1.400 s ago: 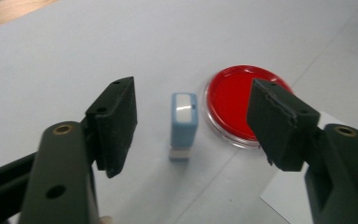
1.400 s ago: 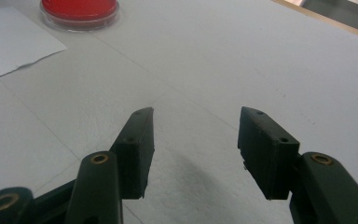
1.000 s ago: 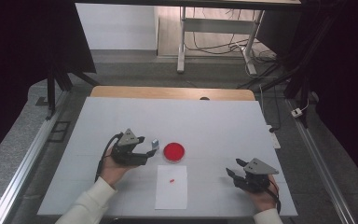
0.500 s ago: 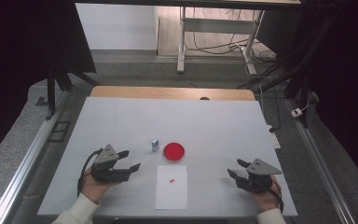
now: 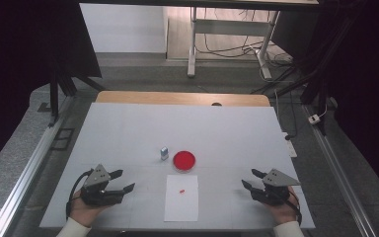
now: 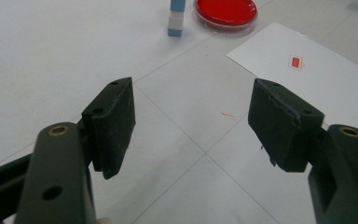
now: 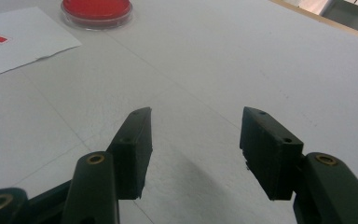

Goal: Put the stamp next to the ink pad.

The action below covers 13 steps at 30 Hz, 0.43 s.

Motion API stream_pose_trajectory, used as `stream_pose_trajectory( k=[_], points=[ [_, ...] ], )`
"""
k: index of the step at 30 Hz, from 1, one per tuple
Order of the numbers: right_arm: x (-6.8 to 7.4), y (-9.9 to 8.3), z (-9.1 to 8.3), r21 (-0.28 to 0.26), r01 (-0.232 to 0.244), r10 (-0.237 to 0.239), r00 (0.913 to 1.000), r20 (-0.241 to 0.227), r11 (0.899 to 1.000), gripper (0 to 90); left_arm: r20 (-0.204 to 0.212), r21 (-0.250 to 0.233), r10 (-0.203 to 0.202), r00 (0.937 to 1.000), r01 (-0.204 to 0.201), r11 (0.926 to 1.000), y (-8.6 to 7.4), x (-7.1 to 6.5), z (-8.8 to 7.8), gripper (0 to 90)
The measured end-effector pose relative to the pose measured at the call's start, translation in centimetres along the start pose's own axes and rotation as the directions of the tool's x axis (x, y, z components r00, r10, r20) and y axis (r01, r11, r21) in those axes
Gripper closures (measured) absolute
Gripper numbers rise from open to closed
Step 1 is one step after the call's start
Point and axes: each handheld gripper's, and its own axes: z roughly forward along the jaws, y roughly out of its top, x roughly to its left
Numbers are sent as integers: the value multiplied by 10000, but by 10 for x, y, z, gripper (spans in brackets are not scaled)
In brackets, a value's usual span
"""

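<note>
Both the left gripper [image 5: 123, 180] and right gripper [image 5: 249, 178] gape empty; ahead of the left stand a small vial [image 6: 175, 21], red dish [image 6: 224, 13] and paper [image 6: 317, 74], no legible writing.

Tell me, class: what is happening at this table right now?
A person holds a two-jaw gripper in each hand. The left gripper and right gripper both rest open and empty near the table's front edge. Between them lies a white sheet bearing a small red piece. Beyond it sit a red dish and a small blue-and-white block, untouched.
</note>
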Motion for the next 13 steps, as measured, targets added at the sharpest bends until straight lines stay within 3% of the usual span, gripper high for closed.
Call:
stream_pose_trajectory(
  k=[13],
  points=[
    [3, 2, 0, 15, 167, -167, 9999, -5, 9999, 422, -53, 109, 13, 10000, -12, 9999, 0, 1, 3, 321]
  ],
)
